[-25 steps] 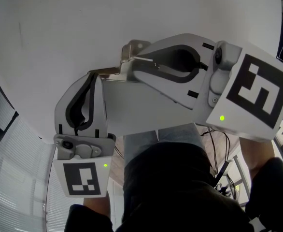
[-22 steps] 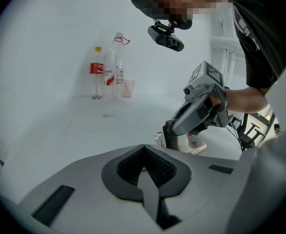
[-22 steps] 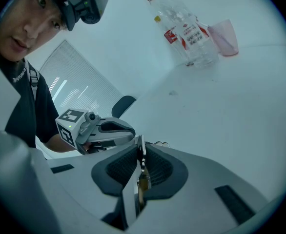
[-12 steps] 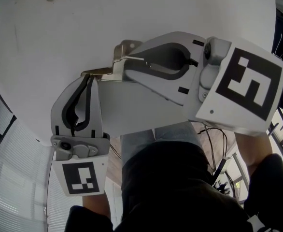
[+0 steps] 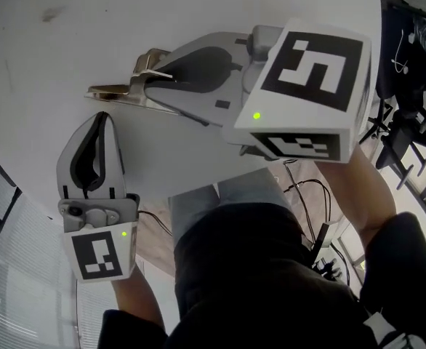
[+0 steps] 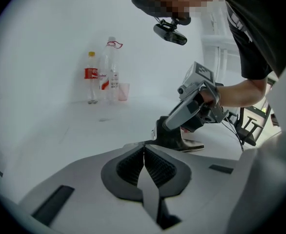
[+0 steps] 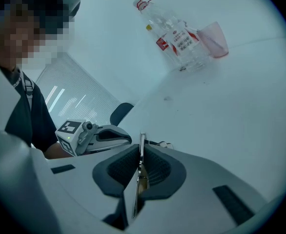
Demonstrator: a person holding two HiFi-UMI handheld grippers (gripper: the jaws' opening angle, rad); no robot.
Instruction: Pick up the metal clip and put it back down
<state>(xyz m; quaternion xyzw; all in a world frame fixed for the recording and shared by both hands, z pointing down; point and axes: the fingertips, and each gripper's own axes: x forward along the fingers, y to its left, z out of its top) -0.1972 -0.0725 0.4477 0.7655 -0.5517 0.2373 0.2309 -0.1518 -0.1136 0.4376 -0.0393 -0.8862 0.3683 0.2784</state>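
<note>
The metal clip [image 5: 115, 91], silvery with a brass-coloured end, is held just above the round white table [image 5: 67, 35] by my right gripper [image 5: 146, 78]. Its jaws have just been closing and are now shut on the clip. In the right gripper view the clip [image 7: 142, 139] shows edge-on as a thin strip between the ribbed pads [image 7: 155, 165]. My left gripper [image 5: 101, 115] is shut on nothing, just below the clip's left end and apart from it. From the left gripper [image 6: 144, 146] I see the clip [image 6: 192, 146] under the right gripper [image 6: 165, 130].
Two clear plastic bottles [image 6: 101, 77] and a pink cup [image 6: 123, 91] stand together at the far side of the table. The table's curved near edge [image 5: 151, 187] runs close to the person's body. Cables [image 5: 322, 202] and a black stand [image 5: 409, 122] are beyond the table at the right.
The right gripper has rolled and shifted left with the clip. The left gripper's tips, earlier against the clip's brass end, now sit lower and apart from it.
</note>
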